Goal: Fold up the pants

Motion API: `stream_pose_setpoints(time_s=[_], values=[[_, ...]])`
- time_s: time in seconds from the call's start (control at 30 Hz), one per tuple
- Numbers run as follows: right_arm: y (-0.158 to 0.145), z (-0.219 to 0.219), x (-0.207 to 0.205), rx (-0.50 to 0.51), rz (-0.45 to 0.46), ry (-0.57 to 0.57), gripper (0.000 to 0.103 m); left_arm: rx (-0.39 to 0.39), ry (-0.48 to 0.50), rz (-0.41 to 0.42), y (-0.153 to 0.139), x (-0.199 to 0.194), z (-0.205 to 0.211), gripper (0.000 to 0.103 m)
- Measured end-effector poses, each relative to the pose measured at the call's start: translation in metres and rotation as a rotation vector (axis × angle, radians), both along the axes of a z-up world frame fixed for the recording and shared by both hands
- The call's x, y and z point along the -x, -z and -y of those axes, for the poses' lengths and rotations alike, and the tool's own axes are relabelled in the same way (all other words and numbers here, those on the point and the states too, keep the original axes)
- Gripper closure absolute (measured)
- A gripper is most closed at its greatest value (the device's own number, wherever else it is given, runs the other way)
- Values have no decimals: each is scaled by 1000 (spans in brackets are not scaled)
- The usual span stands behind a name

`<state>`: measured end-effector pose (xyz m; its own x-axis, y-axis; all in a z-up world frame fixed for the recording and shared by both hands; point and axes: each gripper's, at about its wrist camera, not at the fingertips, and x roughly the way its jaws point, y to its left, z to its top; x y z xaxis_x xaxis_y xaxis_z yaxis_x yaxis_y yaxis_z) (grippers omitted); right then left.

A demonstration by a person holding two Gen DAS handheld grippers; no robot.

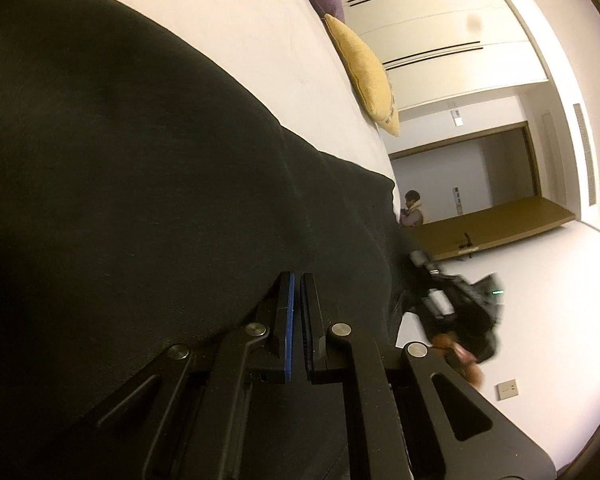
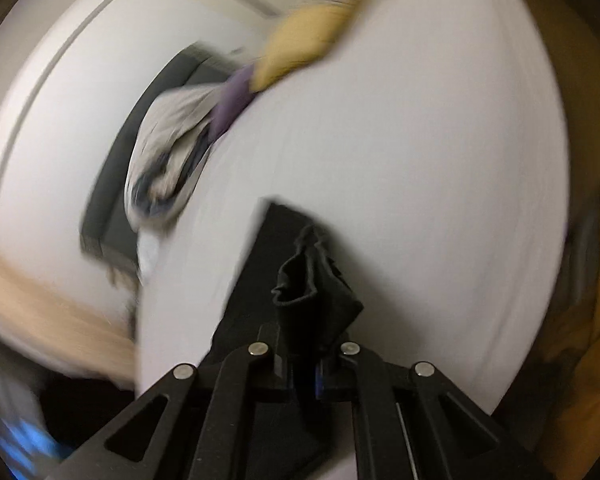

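Left tool (image 1: 297,280): jaws nearly together, grip on cloth not discernible | Right tool (image 2: 298,344): clamped on bunched hem of black knit pants (image 2: 312,280) | Pants lie across white bed (image 2: 400,160) | Advice: you should carry the hem over level, keeping edges aligned.

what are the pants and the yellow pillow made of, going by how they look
Pants: soft matte black knit, likely cotton jersey or sweatpant cloth; the bunched edge in the right gripper shows a stitched hem and limp folds. Yellow pillow: coarse woven fabric, matte, with a visible weave and seamed edge; the fibre can't be told.
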<state>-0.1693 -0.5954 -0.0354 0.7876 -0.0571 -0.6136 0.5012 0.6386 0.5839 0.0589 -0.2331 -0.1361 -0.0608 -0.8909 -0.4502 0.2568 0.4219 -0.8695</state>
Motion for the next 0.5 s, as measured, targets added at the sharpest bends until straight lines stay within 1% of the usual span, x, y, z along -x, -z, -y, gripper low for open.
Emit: stream_pose_setpoints(time_s=[0.03, 0.07, 0.1, 0.13, 0.17, 0.2, 0.23, 0.27, 0.3, 0.33, 0.37, 0.4, 0.43, 0.47, 0.5], values=[[-20, -31, -15, 119, -26, -93, 95, 13, -3, -11, 1, -1, -1, 97], [-34, -63, -28, 224, -49, -184, 95, 25, -8, -25, 2, -2, -2, 97], [-45, -105, -41, 357, -84, -297, 95, 30, -27, -52, 2, -4, -6, 97], [-47, -153, -53, 509, -128, -418, 95, 36, -47, -71, 1, -5, -12, 97], [-42, -192, -60, 625, -164, -503, 96, 39, -65, -77, -1, -5, -19, 97], [-32, -214, -67, 660, -185, -544, 96, 36, -84, -68, -5, -6, -29, 97], [-22, -226, -73, 653, -203, -568, 96, 25, -107, -59, -7, -7, -42, 97], [-11, -234, -78, 635, -222, -578, 96, 8, -131, -59, -8, -8, -55, 97], [3, -242, -85, 628, -252, -576, 96, 7, -147, -65, -8, -7, -64, 95], [10, -247, -88, 635, -267, -576, 96, 13, -163, -71, -9, -6, -75, 87], [16, -253, -90, 662, -279, -577, 96, 15, -171, -68, -10, -5, -82, 83], [19, -258, -92, 692, -290, -584, 96, 16, -183, -67, -11, -3, -89, 74], [20, -262, -92, 715, -295, -591, 96, 25, -193, -73, -11, -3, -94, 61], [20, -266, -92, 736, -292, -595, 96, 43, -197, -79, -12, -2, -96, 54], [18, -269, -91, 756, -286, -597, 96, 65, -197, -80, -14, -1, -94, 40]])
